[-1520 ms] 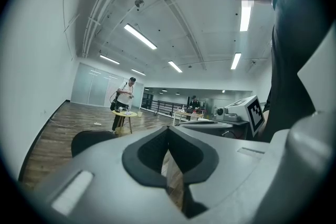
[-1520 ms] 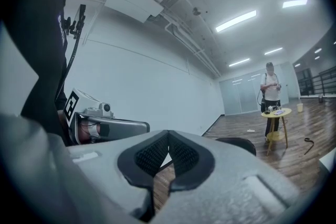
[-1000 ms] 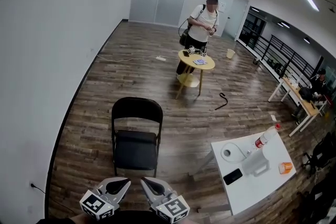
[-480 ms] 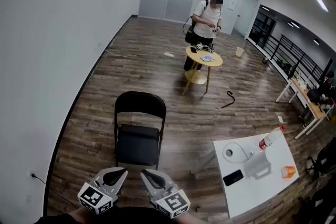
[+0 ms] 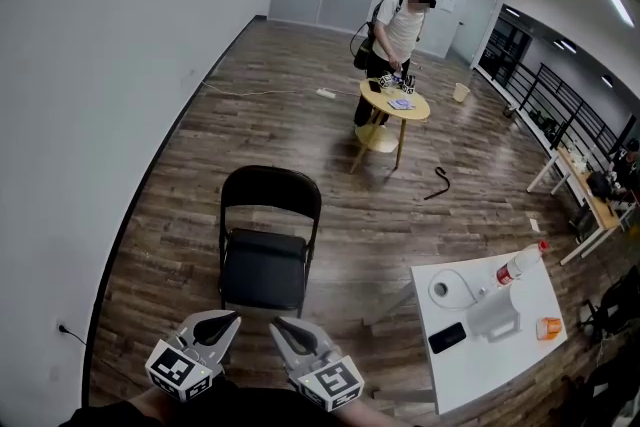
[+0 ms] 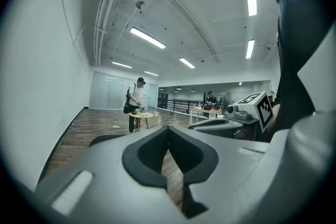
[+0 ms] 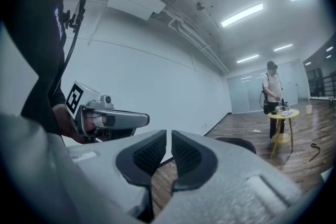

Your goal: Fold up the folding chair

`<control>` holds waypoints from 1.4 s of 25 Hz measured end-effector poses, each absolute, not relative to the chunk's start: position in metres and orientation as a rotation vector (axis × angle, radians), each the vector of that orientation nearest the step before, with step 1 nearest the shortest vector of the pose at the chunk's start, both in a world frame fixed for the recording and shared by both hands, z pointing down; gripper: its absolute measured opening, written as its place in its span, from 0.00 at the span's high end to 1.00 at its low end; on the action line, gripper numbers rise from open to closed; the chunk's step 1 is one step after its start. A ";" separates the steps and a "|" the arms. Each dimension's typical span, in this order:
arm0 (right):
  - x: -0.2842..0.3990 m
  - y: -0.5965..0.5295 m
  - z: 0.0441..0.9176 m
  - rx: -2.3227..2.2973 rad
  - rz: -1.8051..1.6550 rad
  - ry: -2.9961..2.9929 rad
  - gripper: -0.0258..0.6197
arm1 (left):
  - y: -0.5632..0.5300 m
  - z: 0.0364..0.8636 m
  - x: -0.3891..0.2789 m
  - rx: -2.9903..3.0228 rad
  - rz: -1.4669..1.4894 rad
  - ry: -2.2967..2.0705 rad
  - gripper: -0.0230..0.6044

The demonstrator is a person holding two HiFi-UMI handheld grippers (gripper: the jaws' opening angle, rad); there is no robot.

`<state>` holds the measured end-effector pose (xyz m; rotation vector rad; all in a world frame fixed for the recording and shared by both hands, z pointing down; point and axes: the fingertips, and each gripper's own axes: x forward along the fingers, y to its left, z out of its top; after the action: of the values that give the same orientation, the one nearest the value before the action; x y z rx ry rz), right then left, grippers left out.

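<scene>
Head view: open folding chair (image 5: pixel 265 250) stands on the floor (image 5: pixel 190 165) at 12 o'clock, just ahead of both grippers.
Seat edge faces them, backrest on the far side. Left gripper (image 5: pixel 226 319) jaws together; right gripper (image 5: pixel 282 326) jaws have just been opening to a slit, nothing between. Neither is clearly nearer.

The chair (image 5: pixel 262 270) is black: seat, back and frame. The floor (image 5: pixel 200 165) is dark brown wood-grain planks. The wall (image 5: pixel 70 115) at 9 o'clock is white. At 1 o'clock the round table (image 5: pixel 396 105) is yellow. At 4 o'clock the white table (image 5: pixel 500 365) bears a black phone (image 5: pixel 445 337), an orange cup (image 5: pixel 545 326) and a red-capped bottle (image 5: pixel 512 267).
</scene>
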<state>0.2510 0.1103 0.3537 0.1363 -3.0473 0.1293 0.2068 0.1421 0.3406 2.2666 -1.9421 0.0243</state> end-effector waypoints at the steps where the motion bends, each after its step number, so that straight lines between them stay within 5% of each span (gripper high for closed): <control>1: 0.247 0.109 0.353 0.151 0.125 -3.040 0.92 | 0.141 0.341 0.201 2.268 0.020 -1.937 0.96; 23: 0.116 0.096 0.359 0.330 0.139 -2.950 0.89 | 0.125 0.337 0.054 2.355 -0.044 -1.803 0.96; 35: 0.119 0.066 0.369 0.531 0.193 -2.924 0.88 | 0.103 0.350 0.039 2.396 -0.049 -1.727 0.96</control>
<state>0.1189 0.0661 0.3688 0.5309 -2.9238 0.1930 0.0386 0.1033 0.3500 2.3958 -1.7270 -0.0491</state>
